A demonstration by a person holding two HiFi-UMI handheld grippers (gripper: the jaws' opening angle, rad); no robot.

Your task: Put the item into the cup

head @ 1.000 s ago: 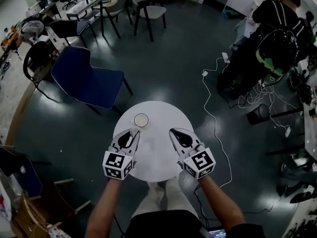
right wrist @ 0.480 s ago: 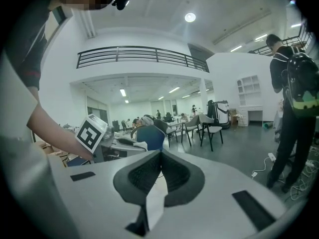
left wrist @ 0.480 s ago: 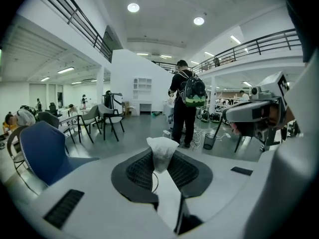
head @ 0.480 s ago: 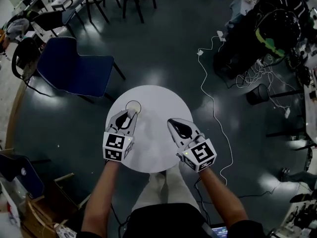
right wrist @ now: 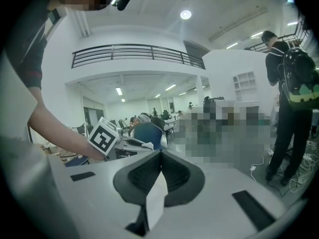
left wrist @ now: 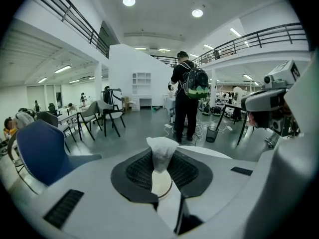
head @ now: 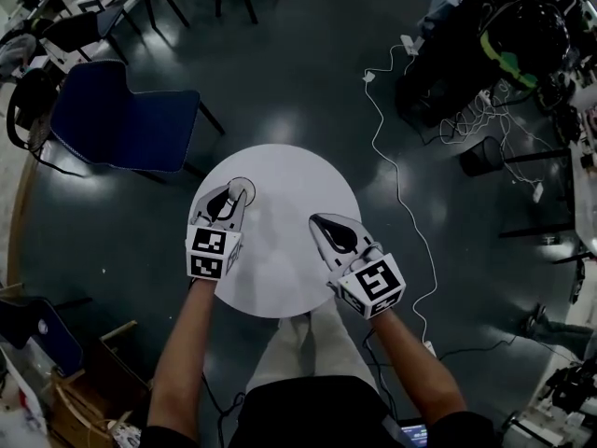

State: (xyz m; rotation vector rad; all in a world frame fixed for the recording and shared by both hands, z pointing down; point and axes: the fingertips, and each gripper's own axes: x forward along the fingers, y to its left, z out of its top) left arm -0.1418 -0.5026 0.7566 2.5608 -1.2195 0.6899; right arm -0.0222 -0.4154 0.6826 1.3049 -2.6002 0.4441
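left gripper point(head: 231, 199) — clamped on white wad point(left wrist: 161, 151) above cup point(left wrist: 160, 183) | right gripper point(head: 319, 222) — closed, empty

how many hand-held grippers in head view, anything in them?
2. Left hand-held gripper at the table's left side, tips at the cup, shut on a white wad. Right hand-held gripper over the table's right side, jaws together, empty.

L tongs point(head: 231, 199) pinch white wad point(left wrist: 162, 151); R tongs point(head: 319, 222) closed, empty, both arms fwd.
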